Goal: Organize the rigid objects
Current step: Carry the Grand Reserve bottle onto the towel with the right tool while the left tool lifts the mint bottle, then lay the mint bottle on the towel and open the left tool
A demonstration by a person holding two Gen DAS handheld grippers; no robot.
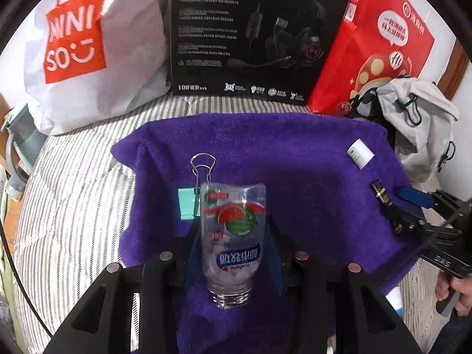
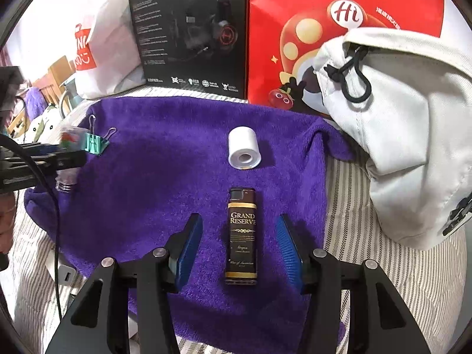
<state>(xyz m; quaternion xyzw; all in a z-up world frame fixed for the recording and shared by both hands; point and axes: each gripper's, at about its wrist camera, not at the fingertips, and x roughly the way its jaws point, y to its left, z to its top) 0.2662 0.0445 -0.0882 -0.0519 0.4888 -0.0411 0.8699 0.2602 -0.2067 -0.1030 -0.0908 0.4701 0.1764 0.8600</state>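
Here the left tool (image 1: 233,253) clamps a clear ribbed-neck plastic bottle (image 1: 233,236).

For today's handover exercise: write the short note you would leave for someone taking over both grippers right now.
Left gripper: shut on the clear plastic pouch bottle with a watermelon label, held over the purple towel.
Right gripper: open, its blue pads on either side of the dark brown Grand Reserve lighter, not touching it.
Also lying on the towel: teal binder clip, white paper roll.
Done: bottle picked up.
Left: place the bottle; grasp the lighter; sort the clip and roll.
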